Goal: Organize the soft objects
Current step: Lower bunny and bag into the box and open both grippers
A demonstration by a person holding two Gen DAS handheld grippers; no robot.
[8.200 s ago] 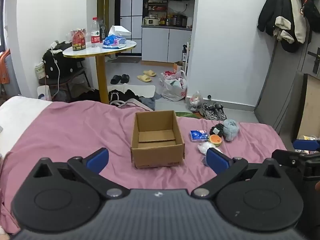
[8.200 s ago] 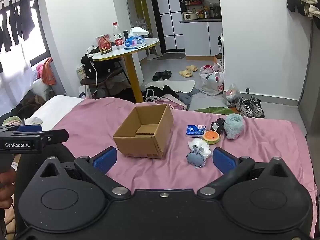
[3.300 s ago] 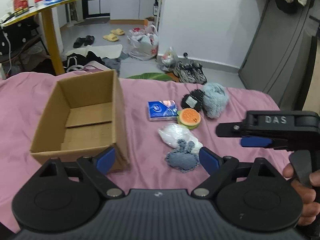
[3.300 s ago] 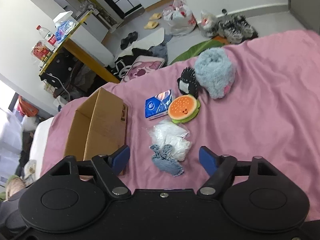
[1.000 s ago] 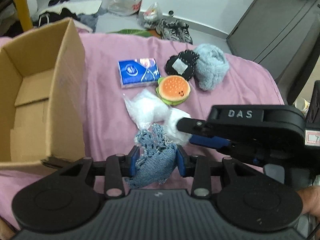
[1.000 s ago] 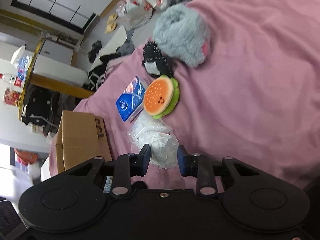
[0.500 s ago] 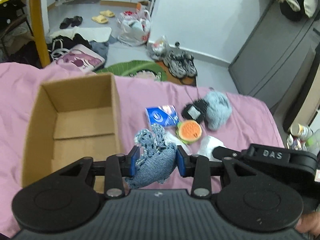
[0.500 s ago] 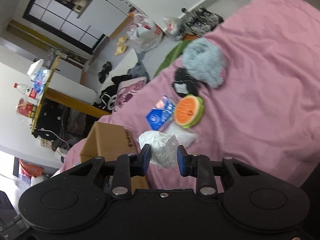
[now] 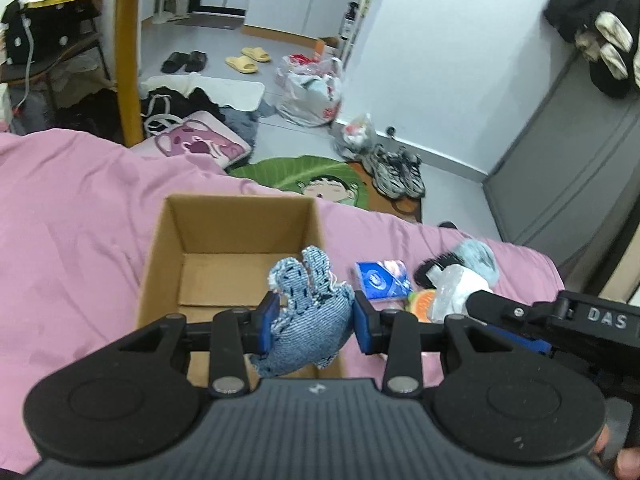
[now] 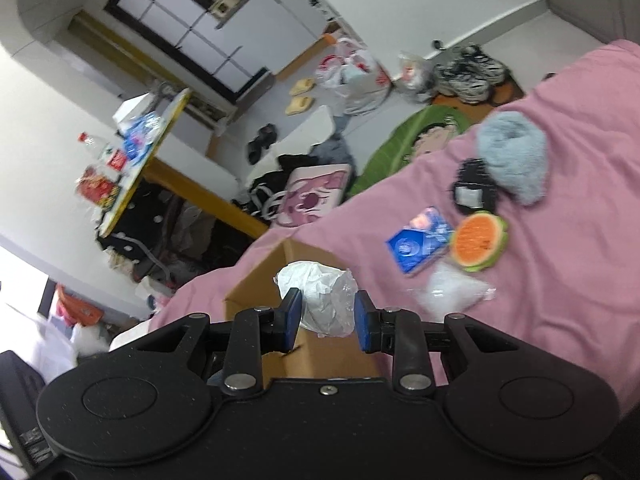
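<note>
My left gripper (image 9: 314, 322) is shut on a blue denim toy (image 9: 306, 312) and holds it over the near right corner of the open cardboard box (image 9: 228, 224). My right gripper (image 10: 326, 316) is shut on a crumpled white plastic bag (image 10: 324, 298), lifted above the box (image 10: 276, 276) edge. The right gripper's body (image 9: 560, 320) shows at the right of the left wrist view with the white bag (image 9: 456, 288) at its tip. On the pink bedspread (image 10: 560, 280) lie another clear bag (image 10: 452, 292), an orange burger plush (image 10: 478, 246), a blue tissue pack (image 10: 420, 240), a black pouch (image 10: 472, 192) and a grey-blue fluffy plush (image 10: 514, 156).
The box stands empty on the bed. Beyond the bed's edge the floor holds a green leaf mat (image 9: 304, 176), sneakers (image 9: 396, 172), bags and slippers. A round yellow-legged table (image 9: 124, 40) stands at the back left. A person's hand (image 9: 624, 452) grips the right tool.
Both grippers have risen from the bedspread with their objects and swung left toward the box. The denim toy now hangs over the box corner; the white bag is lifted clear of the bed.
</note>
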